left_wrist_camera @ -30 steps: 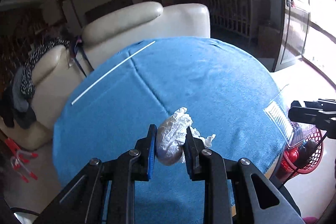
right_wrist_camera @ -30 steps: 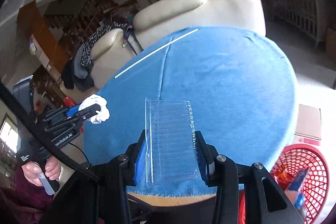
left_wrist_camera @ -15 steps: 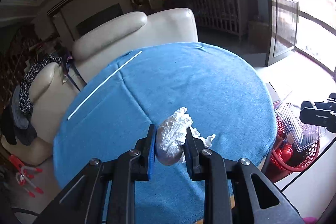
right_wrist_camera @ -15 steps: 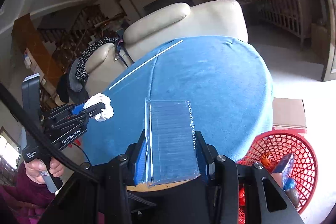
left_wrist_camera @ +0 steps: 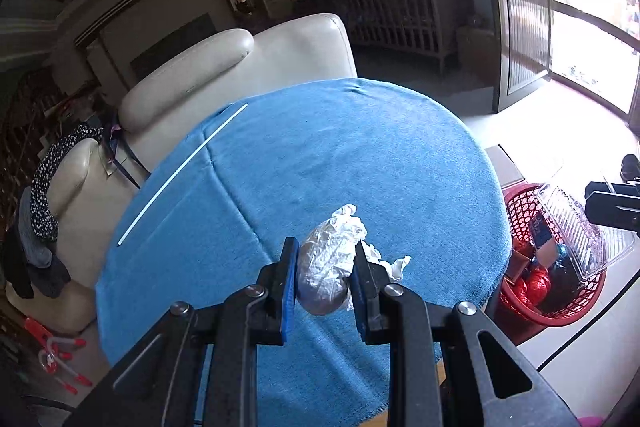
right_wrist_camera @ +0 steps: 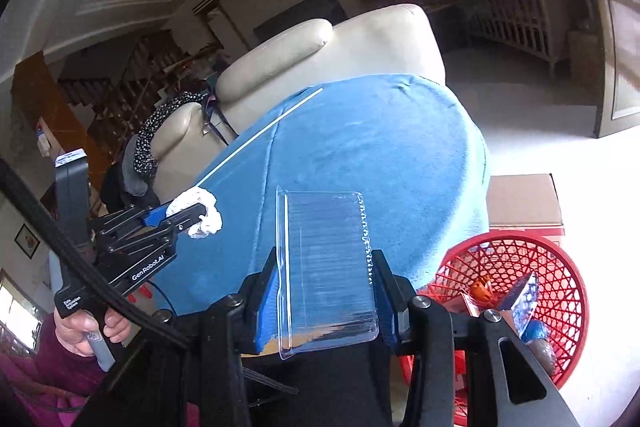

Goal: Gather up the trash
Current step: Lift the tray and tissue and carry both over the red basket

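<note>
1. Your left gripper (left_wrist_camera: pixel 325 277) was clamped on the crumpled tissue wad (left_wrist_camera: pixel 330 263), held above the blue table (left_wrist_camera: pixel 340 155).
2. Your right gripper (right_wrist_camera: pixel 325 301) pinched the clear plastic tray (right_wrist_camera: pixel 328 267) by its sides, beside the red basket (right_wrist_camera: pixel 560 267), apparently ready for dropping.

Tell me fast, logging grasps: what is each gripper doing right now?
Left gripper: shut on the crumpled white tissue.
Right gripper: shut on the clear plastic tray.

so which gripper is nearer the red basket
Right. The right gripper holds the clear tray above the red basket; the left gripper is over the table.
</note>
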